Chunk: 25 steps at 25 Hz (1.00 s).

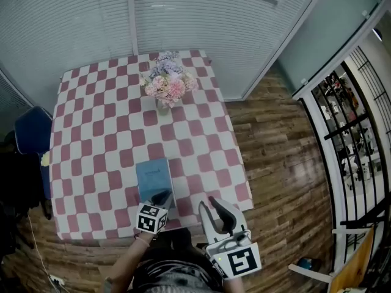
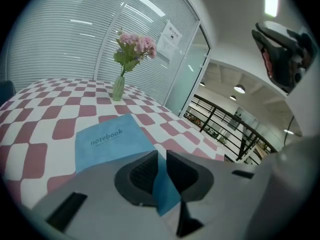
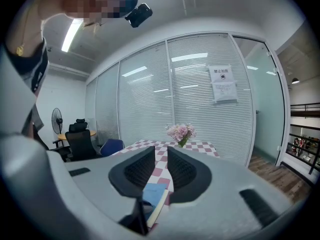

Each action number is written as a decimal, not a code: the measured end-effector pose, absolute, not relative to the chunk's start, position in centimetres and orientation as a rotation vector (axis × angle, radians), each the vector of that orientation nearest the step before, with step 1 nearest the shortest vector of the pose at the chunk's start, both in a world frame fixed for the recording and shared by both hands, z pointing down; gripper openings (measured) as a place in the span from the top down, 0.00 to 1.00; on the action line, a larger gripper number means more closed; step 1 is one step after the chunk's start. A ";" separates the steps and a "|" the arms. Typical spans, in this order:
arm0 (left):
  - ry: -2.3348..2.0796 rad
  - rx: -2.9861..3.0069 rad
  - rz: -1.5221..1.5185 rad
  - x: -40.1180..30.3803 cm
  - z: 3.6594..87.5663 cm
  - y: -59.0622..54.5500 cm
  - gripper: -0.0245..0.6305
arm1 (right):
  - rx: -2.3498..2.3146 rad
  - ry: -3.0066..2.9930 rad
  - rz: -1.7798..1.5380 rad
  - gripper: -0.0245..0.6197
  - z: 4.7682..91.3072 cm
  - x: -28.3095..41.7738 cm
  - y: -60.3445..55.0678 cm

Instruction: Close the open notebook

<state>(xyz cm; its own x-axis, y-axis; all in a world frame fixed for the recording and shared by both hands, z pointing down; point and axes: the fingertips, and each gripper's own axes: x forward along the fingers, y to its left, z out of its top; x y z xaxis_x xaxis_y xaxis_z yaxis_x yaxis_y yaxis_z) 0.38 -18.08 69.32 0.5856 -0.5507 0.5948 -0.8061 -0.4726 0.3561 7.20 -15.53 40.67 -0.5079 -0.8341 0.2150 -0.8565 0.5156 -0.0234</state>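
Glass-walled room with shut blinds, wood floor, and a black railing (image 1: 348, 133) off to the right. The work surface is a table (image 1: 91, 133) under a pink-and-white check cloth.

Left gripper (image 1: 161, 196) sits at the near table edge, pointing down and away from us. The jaws are nearly together and pinch the near end of the blue notebook (image 1: 153, 176). In the left gripper view a blue edge fills the whole gap between the pads. We can't tell whether that is the cover alone or the cover plus pages.

The rest of the notebook lies on the cloth straight ahead of that gripper. Its long axis runs away from the jaws toward the far end of the table, skewed slightly. The cover faces up, and the title "notebook" reads upright from the gripper's side, across the short axis.

Well beyond the notebook, on roughly the same line, stands a vase of pink flowers (image 1: 166, 84), upright and well apart from the book.

Right gripper (image 1: 217, 207) is to the right of the left one, by the near right corner of the table, pointing roughly level at the far wall. Its jaws stand slightly apart with nothing between them. From there the notebook sits low and just left of the jaws, and cream page edges show on the side facing this gripper.

A blue chair (image 1: 30, 130) sits off the table's left side.
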 end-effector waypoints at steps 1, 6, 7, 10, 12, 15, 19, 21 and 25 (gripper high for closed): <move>-1.083 2.193 0.520 0.0 69.2 -18.0 0.89 | 1.441 -2.584 0.188 0.84 40.7 6.9 -15.5; -1.136 2.169 0.456 -2.1 68.2 -17.6 0.90 | 1.376 -2.608 0.158 0.84 41.0 5.3 -15.4; -1.148 2.167 0.450 -2.5 67.9 -17.4 0.91 | 1.363 -2.612 0.156 0.84 41.1 5.0 -15.4; -1.180 2.167 0.434 -3.6 67.1 -16.9 0.91 | 1.328 -2.617 0.162 0.84 41.8 4.2 -15.3; -1.196 2.172 0.424 -4.2 66.5 -16.6 0.91 | 1.300 -2.621 0.173 0.84 42.3 3.6 -15.2; -1.222 2.169 0.408 -5.1 65.7 -16.2 0.92 | 1.264 -2.628 0.176 0.84 42.8 2.9 -15.3; -1.253 2.158 0.403 -6.3 64.4 -15.8 0.92 | 1.235 -2.640 0.183 0.88 43.0 2.3 -15.5; -1.278 2.157 0.392 -7.0 63.6 -15.6 0.93 | 1.217 -2.642 0.199 0.91 43.4 1.9 -15.6; -1.333 2.177 0.363 -7.9 61.7 -15.5 0.94 | 1.171 -2.649 0.244 0.93 44.5 1.0 -15.8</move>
